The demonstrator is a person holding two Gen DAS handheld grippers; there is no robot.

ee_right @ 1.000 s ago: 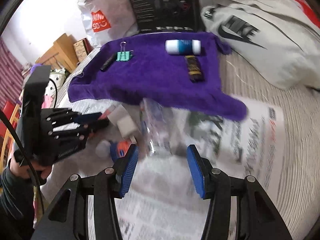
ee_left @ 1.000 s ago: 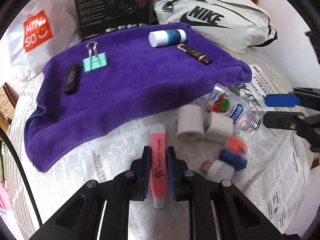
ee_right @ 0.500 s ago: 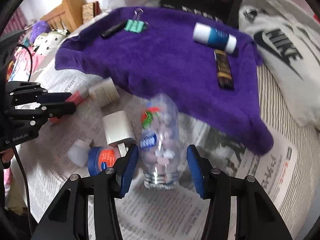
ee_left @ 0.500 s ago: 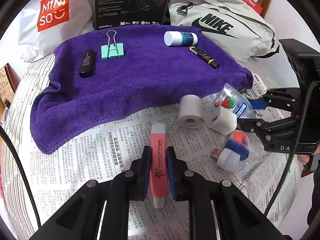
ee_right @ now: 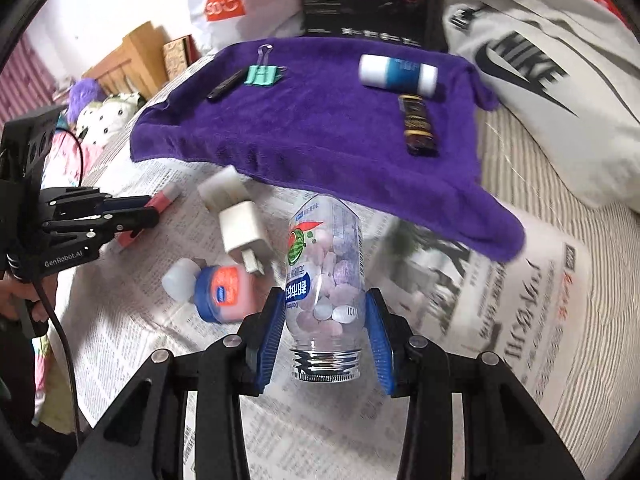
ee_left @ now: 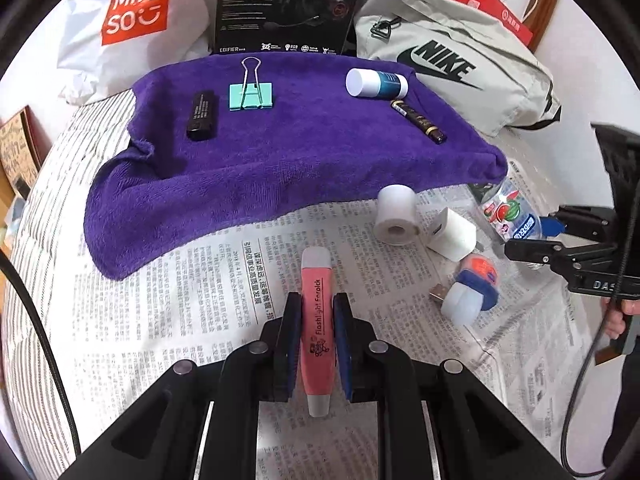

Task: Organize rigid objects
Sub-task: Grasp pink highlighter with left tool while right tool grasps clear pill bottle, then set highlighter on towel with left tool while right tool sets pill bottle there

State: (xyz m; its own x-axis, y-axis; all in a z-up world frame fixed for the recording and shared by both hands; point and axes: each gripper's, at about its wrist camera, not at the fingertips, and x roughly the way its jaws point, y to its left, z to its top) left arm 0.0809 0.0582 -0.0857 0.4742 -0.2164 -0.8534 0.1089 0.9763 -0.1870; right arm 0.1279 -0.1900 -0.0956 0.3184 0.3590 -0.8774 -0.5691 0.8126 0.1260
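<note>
Now framed lower centre instead of blurred ahead: candy bottle (ee_right: 325,276), long axis along right tool (ee_right: 325,326), pads clamping it; left tool (ee_left: 316,334) clamps pink flashlight (ee_left: 317,320).

A plush purple terry towel (ee_left: 280,152) lies over matt printed newspaper (ee_left: 180,300). The clear plastic candy bottle (ee_right: 326,276) gleams glossy, threaded neck bare.

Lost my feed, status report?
Left gripper shut on pink flashlight. Right gripper closed on candy bottle. White charger close beside.
</note>
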